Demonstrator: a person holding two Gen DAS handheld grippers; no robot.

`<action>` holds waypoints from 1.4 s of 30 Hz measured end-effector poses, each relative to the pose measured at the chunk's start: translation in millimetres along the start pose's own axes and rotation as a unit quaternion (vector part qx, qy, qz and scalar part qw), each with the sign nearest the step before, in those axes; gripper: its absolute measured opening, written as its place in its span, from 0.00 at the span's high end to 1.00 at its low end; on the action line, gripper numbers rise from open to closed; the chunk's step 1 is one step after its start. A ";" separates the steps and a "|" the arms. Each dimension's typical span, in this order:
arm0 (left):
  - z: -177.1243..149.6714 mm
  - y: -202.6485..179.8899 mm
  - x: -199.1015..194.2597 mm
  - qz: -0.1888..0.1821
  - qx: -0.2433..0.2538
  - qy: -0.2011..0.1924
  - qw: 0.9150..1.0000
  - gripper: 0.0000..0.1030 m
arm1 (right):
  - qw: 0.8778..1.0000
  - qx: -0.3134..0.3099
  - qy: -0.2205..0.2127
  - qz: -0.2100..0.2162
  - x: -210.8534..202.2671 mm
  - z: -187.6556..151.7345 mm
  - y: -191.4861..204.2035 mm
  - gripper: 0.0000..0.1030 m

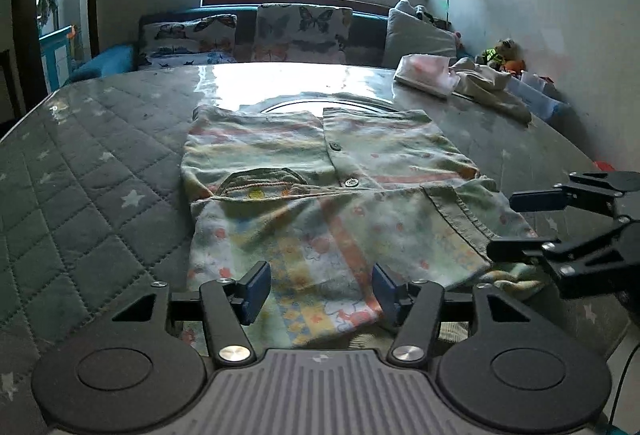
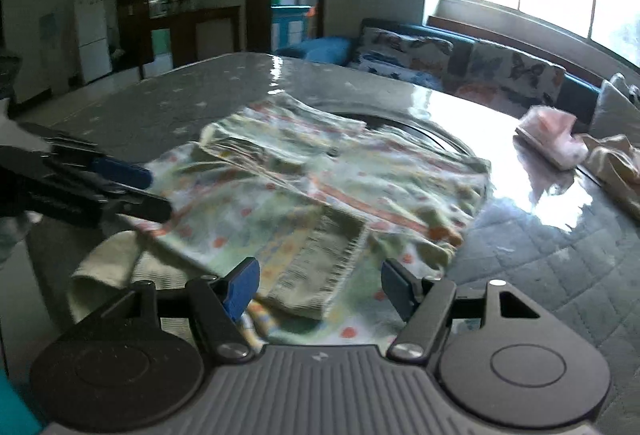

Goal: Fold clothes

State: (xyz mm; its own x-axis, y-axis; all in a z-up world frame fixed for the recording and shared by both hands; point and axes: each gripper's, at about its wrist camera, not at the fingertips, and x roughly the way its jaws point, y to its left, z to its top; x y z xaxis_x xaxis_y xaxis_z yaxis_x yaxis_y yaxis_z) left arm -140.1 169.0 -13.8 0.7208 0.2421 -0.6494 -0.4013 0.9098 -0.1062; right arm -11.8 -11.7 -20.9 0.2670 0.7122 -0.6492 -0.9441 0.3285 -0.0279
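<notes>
A small patterned baby garment [image 1: 320, 195] with pastel stripes, buttons and a ribbed cuff lies partly folded on the quilted table; in the right wrist view the same garment [image 2: 320, 191] is blurred. My left gripper [image 1: 320, 291] is open, its blue pads either side of the garment's near hem, low over the cloth. My right gripper [image 2: 318, 285] is open above the ribbed cuff [image 2: 320, 267] at the near right edge. From the left wrist view the right gripper [image 1: 516, 223] shows at the right with jaws apart. The left gripper [image 2: 136, 187] appears at the left in the right wrist view.
The table [image 1: 100, 175] has a grey quilted star cover under glossy film. A folded pink cloth [image 1: 426, 73] and a beige garment [image 1: 492, 87] lie at the far right. A sofa with butterfly cushions [image 1: 300, 35] stands beyond the table under a window.
</notes>
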 end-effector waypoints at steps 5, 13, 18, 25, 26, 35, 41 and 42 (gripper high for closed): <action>1.0 0.3 -11.5 -0.007 -0.017 0.009 1.000 0.42 | 1.000 -0.005 0.017 -0.004 3.7 -8.8 -4.1 0.30; -0.2 -13.3 -40.5 -0.047 -0.034 0.039 0.998 0.24 | 0.999 -0.052 0.005 -0.003 -28.1 -14.6 2.0 0.24; -11.6 -16.9 -39.9 -0.055 -0.058 0.080 0.994 0.23 | 0.996 -0.093 0.010 0.012 -43.8 -25.0 12.2 0.20; -26.2 -24.5 -29.3 -0.071 -0.076 0.119 0.988 0.33 | 0.989 -0.147 0.004 0.024 -52.1 -37.5 31.8 0.17; -25.5 -25.0 -29.1 -0.078 -0.077 0.120 0.987 0.42 | 0.988 -0.152 0.001 0.026 -52.5 -38.1 34.0 0.17; -1.3 -17.7 -32.7 -0.102 -0.074 0.097 0.987 0.86 | 0.983 -0.179 -0.006 0.046 -44.1 -42.5 43.2 0.16; 30.7 -6.1 -29.8 -0.115 -0.085 0.062 0.988 0.88 | 0.983 -0.175 -0.021 0.049 -29.0 -33.5 45.7 0.17; 36.2 -4.4 -28.2 -0.117 -0.086 0.057 0.988 0.88 | 0.983 -0.173 -0.026 0.052 -26.5 -30.0 46.6 0.19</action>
State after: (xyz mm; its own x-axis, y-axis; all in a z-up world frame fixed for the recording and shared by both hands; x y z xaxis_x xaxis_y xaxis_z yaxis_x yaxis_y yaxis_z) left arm -138.1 170.3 32.2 0.7402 -0.0166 -0.6722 -0.3283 0.8636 -0.3827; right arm -68.7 -33.9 -27.8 0.1667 0.7643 -0.6229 -0.9737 0.0281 -0.2262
